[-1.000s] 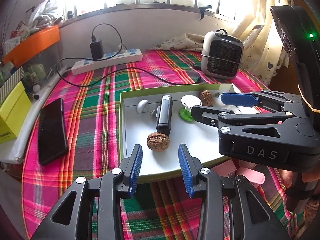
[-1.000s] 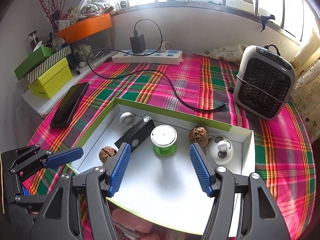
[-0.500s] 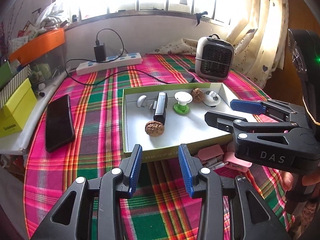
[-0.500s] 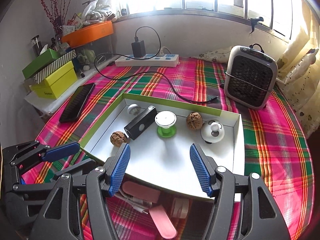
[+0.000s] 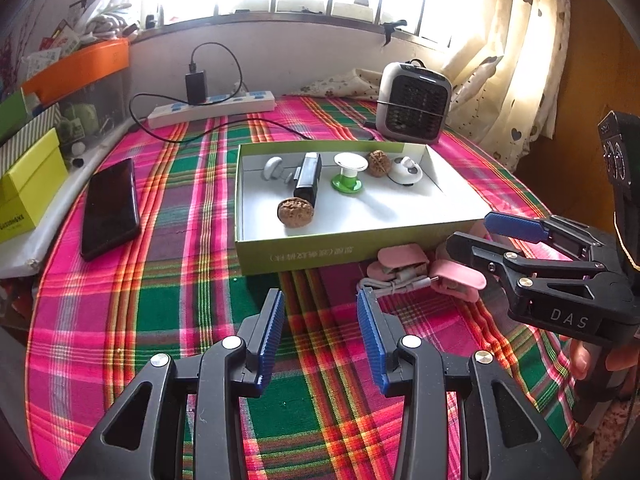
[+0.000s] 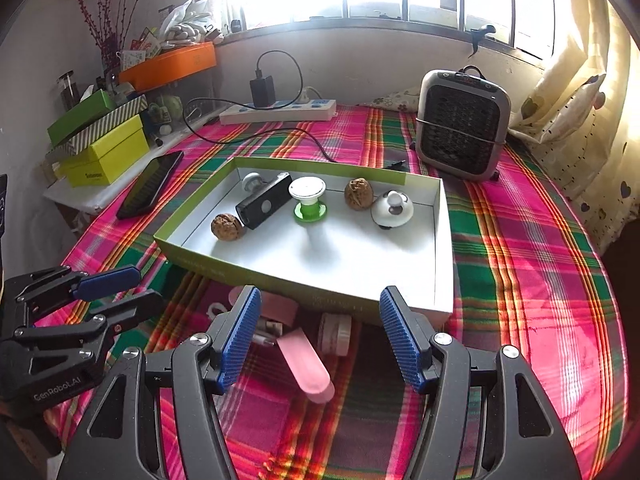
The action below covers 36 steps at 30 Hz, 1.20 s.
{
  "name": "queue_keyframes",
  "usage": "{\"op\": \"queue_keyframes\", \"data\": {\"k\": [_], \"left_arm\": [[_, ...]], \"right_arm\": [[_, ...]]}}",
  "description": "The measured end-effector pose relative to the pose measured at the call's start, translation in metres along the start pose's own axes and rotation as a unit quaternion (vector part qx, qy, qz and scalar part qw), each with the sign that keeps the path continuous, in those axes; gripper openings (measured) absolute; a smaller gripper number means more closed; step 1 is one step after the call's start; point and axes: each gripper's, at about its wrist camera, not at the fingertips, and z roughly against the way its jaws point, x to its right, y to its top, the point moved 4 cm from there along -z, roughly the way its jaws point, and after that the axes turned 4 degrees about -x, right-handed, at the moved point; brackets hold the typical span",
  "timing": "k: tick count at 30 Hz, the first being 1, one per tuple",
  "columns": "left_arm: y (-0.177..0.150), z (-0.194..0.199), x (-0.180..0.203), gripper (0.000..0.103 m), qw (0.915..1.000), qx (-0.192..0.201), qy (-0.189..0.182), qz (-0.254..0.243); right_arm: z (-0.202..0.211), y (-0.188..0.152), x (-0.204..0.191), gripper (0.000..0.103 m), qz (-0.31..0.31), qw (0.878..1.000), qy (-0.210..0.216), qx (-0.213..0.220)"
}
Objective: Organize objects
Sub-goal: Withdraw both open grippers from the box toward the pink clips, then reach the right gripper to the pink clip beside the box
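A green-sided box [image 5: 320, 258] with a white floor holds two walnuts [image 5: 295, 211], a black device [image 5: 308, 178], a green-and-white spool [image 5: 349, 172], a white knob [image 5: 405, 170] and a small white piece [image 5: 273, 168]. Pink items with a white cable [image 5: 400, 260] lie on the cloth against the box's front wall. My left gripper [image 5: 320, 308] hovers open over bare cloth, short of the box. My right gripper [image 6: 320, 300] is open above a pink oblong piece [image 6: 306, 364] and a small round jar [image 6: 335, 334], holding nothing. The box [image 6: 442, 240] lies just beyond it.
A black phone [image 5: 109, 208] lies left of the box. At the back stand a power strip [image 5: 212, 110] with a trailing cable and a small heater [image 5: 412, 102]. A yellow box [image 5: 28, 184] sits on the left ledge. A curtain [image 5: 512, 60] hangs right.
Both grippers have drawn back from over the box toward the table's near side. The pink items in front of the box have come into view. Jaw openings look the same.
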Motion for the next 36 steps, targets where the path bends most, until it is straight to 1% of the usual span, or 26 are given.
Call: {"op": "queue_keyframes", "data": {"k": [7,11,17,26,29,36], "left_arm": [[-0.009,-0.001,0.001,0.036,1.0000,-0.003,-0.009,0.003],[-0.013,-0.005,0.000,0.037,0.9999,-0.008,-0.014,0.005],[-0.015,-0.009,-0.002,0.037,0.9996,-0.013,-0.023,0.007],[-0.013,-0.022,-0.004,0.037,0.9988,-0.029,-0.039,-0.001],[-0.011,-0.028,-0.004,0.037,0.9980,-0.037,-0.051,-0.002],[-0.003,-0.034,0.004,0.041,0.9962,-0.044,-0.071,-0.024]], "right_arm": [[0.002,-0.019,0.002,0.063,-0.001,1.000,-0.004,-0.010],[0.004,-0.026,0.000,0.063,0.000,1.000,0.003,-0.014],[-0.006,-0.033,-0.002,0.063,0.002,0.999,0.003,-0.034],[-0.022,-0.034,-0.002,0.063,0.005,0.998,-0.003,-0.059],[-0.024,-0.031,-0.001,0.063,0.001,0.998,-0.004,-0.059],[-0.026,-0.030,-0.003,0.062,0.011,0.998,-0.017,-0.062]]}}
